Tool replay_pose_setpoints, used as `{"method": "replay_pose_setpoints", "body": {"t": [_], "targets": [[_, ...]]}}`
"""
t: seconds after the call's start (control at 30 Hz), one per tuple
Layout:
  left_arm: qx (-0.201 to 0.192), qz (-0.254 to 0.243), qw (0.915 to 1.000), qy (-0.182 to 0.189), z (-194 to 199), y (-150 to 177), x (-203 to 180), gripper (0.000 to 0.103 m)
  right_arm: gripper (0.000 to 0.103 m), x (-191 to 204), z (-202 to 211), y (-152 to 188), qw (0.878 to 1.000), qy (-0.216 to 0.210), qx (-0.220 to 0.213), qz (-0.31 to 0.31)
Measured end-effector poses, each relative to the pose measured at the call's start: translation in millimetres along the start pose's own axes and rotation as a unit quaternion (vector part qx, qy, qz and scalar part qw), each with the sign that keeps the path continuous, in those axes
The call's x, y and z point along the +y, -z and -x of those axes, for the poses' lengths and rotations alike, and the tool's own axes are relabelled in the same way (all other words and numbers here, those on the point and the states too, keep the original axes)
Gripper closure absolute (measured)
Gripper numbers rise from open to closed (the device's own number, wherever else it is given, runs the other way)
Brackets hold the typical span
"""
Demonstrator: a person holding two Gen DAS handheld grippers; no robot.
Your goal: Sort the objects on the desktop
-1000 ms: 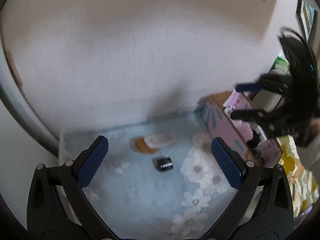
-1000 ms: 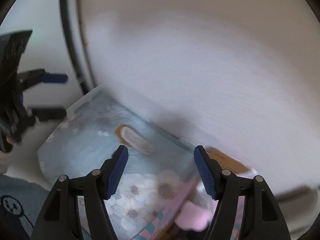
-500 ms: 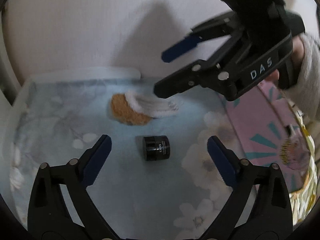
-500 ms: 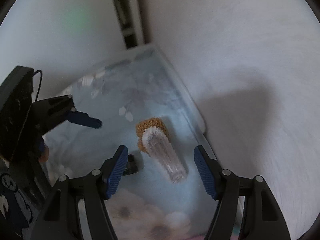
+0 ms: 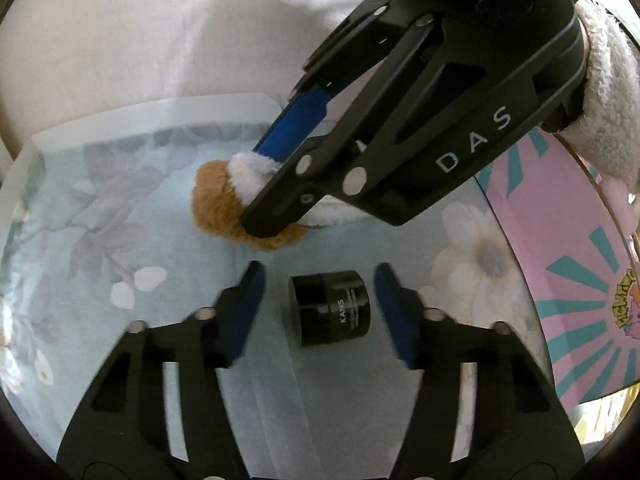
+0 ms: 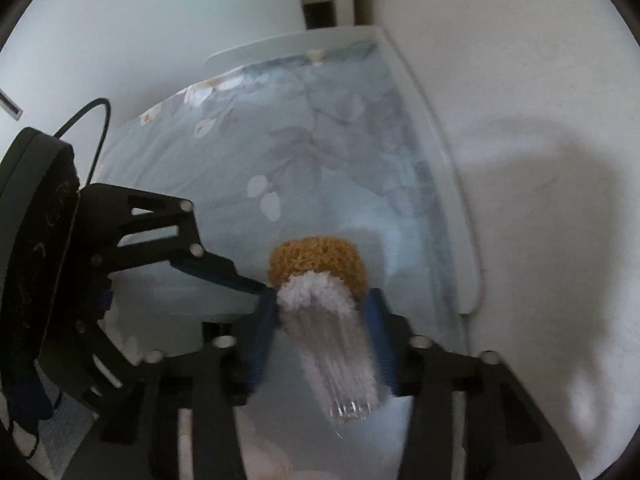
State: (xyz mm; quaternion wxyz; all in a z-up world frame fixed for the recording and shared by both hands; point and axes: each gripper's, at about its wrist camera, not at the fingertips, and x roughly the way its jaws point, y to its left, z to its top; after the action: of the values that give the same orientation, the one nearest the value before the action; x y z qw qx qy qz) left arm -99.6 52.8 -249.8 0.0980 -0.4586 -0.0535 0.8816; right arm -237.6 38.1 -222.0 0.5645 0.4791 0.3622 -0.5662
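A small black jar [image 5: 332,312] marked KANS lies on its side on the flowered cloth. My left gripper [image 5: 318,282] straddles it and its jaws are closing. A gap still shows beside the jar, mostly on the left. Just behind it lies a fluffy brush [image 5: 216,204] with a brown head, a white ruff and a clear ribbed handle. My right gripper [image 6: 320,312] reaches down over the brush [image 6: 316,264] and its jaws are closing on it. The blue pads [image 6: 266,320] touch both sides at the white ruff. The jar is hidden in the right wrist view.
A pale blue flowered cloth [image 5: 100,220] covers the table, whose white rim [image 6: 440,184] runs along the wall. A pink box with teal rays [image 5: 568,264] stands at the right. A fluffy white sleeve [image 5: 608,92] shows behind the right gripper.
Both grippers have come down to the cloth. The left one has narrowed around the jar. The right one has rolled, moved over the brush and narrowed onto it.
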Motion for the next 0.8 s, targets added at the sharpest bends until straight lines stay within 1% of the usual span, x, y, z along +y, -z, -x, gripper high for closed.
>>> {"method": "replay_pose_setpoints", "body": {"t": [0.03,0.07,0.1,0.13,0.2,0.37,0.5,0.63,0.8], "targets": [[0.002,0.000,1.0000,0.000,-1,1,0,0.064,0.069,1,-2,-1,1.000,-0.006,0.001,0.001],[0.003,0.001,1.0000,0.002,-1,2,0,0.066,0.070,2,-3,-2,1.000,-0.004,0.000,0.004],[0.001,0.001,1.0000,0.004,0,3,0,0.071,0.071,2,-4,-3,1.000,-0.006,0.000,0.004],[-0.001,0.002,1.0000,0.004,1,4,0,0.072,0.071,1,-3,-3,1.000,-0.007,-0.002,0.001],[-0.002,0.001,1.0000,-0.007,3,4,0,0.072,0.072,-2,-3,-4,1.000,-0.010,-0.006,-0.007],[-0.001,0.009,0.9999,-0.007,11,3,2,0.075,0.073,-5,4,-1,1.000,-0.006,-0.015,-0.024],[0.000,0.001,0.9999,-0.013,24,1,0,0.075,0.073,-3,14,2,0.999,0.002,-0.023,-0.033],[-0.006,-0.010,0.9998,-0.016,45,-4,-4,0.075,0.073,1,27,2,0.999,0.007,-0.034,-0.041],[-0.015,-0.020,0.9995,-0.017,75,-20,-5,0.075,0.073,7,56,1,0.997,0.018,-0.053,-0.056]]}}
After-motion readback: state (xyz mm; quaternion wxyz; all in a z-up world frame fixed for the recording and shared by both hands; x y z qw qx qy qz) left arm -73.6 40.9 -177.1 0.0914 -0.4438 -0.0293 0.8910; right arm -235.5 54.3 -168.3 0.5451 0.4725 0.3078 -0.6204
